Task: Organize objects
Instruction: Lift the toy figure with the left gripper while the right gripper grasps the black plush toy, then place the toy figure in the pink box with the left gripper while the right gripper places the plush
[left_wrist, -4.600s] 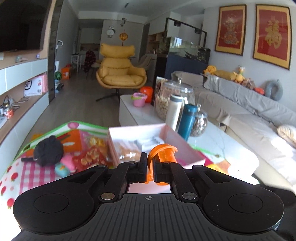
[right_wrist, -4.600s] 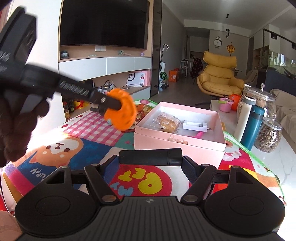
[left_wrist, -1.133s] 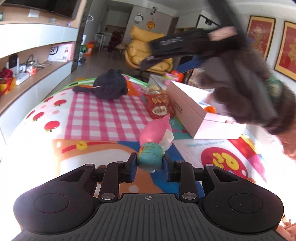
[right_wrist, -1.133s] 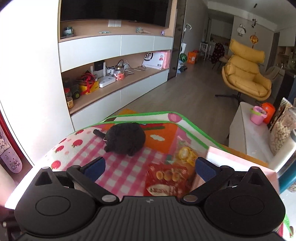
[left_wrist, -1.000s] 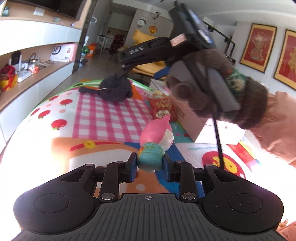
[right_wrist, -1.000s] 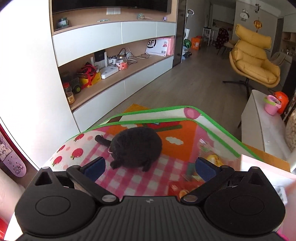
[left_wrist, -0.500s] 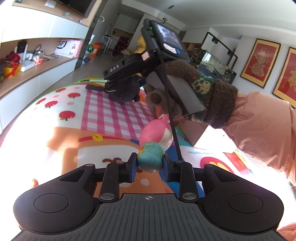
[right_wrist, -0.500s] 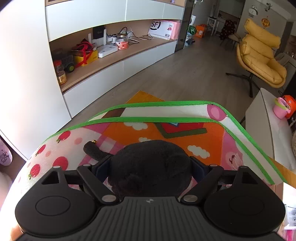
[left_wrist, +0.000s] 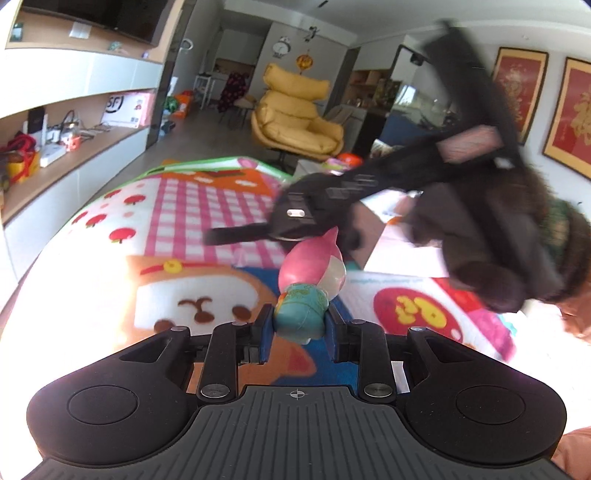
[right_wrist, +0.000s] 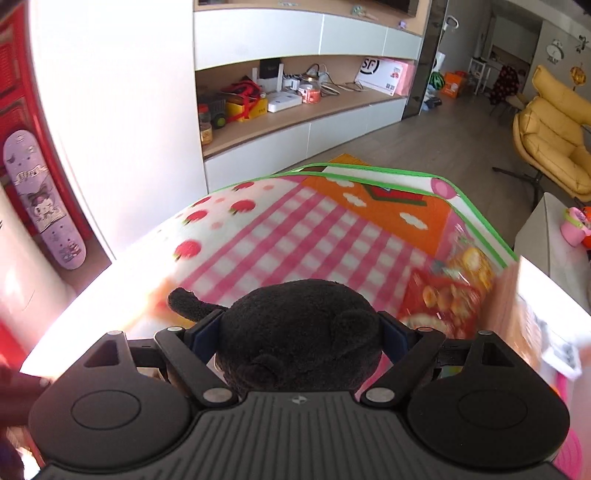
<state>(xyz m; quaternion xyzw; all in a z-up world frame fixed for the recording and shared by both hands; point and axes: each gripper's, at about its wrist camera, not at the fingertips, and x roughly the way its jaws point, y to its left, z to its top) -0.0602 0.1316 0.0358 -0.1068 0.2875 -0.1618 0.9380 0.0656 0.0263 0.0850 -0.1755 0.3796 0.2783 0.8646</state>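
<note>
The left tongs (left_wrist: 298, 326) pinch a small doll (left_wrist: 309, 291) by its teal body, its pink head rising above the pads at the frame's centre, just as half a second ago. The right tongs (right_wrist: 298, 336) are pressed onto a black plush (right_wrist: 295, 328) that fills the gap between their blue pads (right_wrist: 205, 332), its tail sticking out to the left; a second ago those tongs stood spread and empty with the plush lying farther up the frame on the pink check of the mat (right_wrist: 295, 229). Half a second ago the plush was already between the pads, over the mat's far green edge; now more check pattern shows beyond it and a snack bag (right_wrist: 447, 295) has come into view at the right of the right wrist frame. In the left wrist view the right tongs and the gloved hand (left_wrist: 491, 236) that bears them are blurred and have shifted from upper centre to the right, crossing in front of the pink box (left_wrist: 399, 236); the plush shows there as a dark mass with its tail (left_wrist: 236, 233) pointing left, just behind the doll's head. The mat covers the desk. A yellow chair (left_wrist: 295, 114) stands beyond.
</note>
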